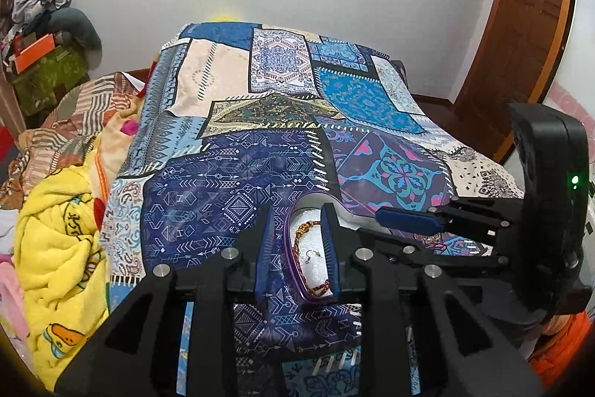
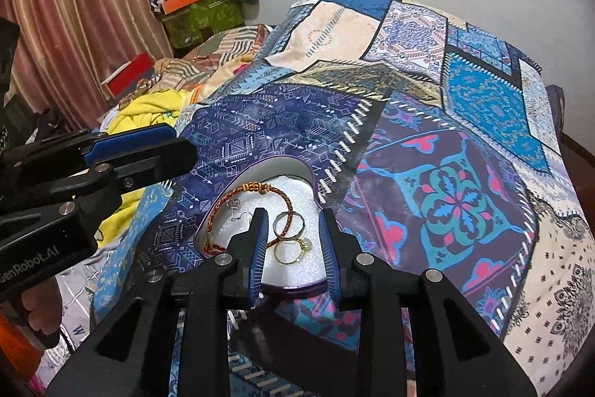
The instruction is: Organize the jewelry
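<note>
A white tray with a purple rim (image 2: pixel 238 173) lies on the patterned blue bedspread. In it are a braided orange bracelet (image 2: pixel 238 192), a silver ring (image 2: pixel 279 223), a gold ring (image 2: pixel 288 253) and small earrings (image 2: pixel 235 207). My right gripper (image 2: pixel 293 233) is open, its blue-padded fingers straddling the rings just above the tray. My left gripper (image 1: pixel 297 248) is open over the tray's left rim (image 1: pixel 289 248), where the bracelet (image 1: pixel 303 233) and an earring (image 1: pixel 310 255) show between the fingers. Each gripper also shows in the other's view: the right one (image 1: pixel 409 222), the left one (image 2: pixel 130 151).
The bedspread (image 2: pixel 446 196) covers a raised surface that drops off at the right and far edges. A yellow blanket (image 1: pixel 63 248) and piled bedding lie to the left. Boxes and clothes (image 2: pixel 193 6) stand by the wall; a wooden door (image 1: pixel 520 36) is at right.
</note>
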Available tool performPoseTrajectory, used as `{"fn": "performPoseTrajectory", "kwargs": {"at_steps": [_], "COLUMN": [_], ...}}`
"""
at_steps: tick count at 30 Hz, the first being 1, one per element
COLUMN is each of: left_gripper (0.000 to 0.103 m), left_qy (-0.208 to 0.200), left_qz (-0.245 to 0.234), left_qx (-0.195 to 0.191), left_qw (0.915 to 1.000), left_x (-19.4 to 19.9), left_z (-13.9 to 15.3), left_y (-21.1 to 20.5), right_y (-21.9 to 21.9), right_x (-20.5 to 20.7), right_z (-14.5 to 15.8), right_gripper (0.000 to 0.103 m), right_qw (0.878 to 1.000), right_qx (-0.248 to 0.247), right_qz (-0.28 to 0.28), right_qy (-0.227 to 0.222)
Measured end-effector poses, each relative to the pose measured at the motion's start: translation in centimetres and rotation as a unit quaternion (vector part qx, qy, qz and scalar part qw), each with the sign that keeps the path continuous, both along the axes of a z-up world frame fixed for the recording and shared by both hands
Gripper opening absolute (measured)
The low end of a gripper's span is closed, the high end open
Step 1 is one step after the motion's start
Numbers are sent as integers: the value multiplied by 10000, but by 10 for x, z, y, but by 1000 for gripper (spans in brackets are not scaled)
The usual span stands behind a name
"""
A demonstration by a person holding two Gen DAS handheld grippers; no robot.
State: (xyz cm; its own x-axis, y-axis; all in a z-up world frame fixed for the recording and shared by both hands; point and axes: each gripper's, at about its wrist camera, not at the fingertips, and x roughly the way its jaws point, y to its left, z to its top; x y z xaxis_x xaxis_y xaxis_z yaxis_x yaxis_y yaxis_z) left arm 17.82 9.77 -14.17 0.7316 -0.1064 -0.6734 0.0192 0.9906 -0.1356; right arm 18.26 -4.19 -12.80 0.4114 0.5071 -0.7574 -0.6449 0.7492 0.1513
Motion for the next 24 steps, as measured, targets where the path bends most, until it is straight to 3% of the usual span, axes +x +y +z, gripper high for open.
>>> {"fn": "performPoseTrajectory", "kwargs": {"at_steps": [14,24], "left_gripper": [29,31], "left_qy": [-39,457], "left_qz": [-223,-463], "left_qx": [158,80], "left_qw": [9996,9979], "left_x": [-12,-7], "left_z": [22,-9], "left_y": [-46,-94], "right_y": [-64,-128], "right_x": [-9,-12], "right_z": [33,18], "right_gripper": [25,26], "right_qw": [9978,9952], "right_qx": [251,52], "right_qz": [-548,-972], "right_qy": [-279,-97]}}
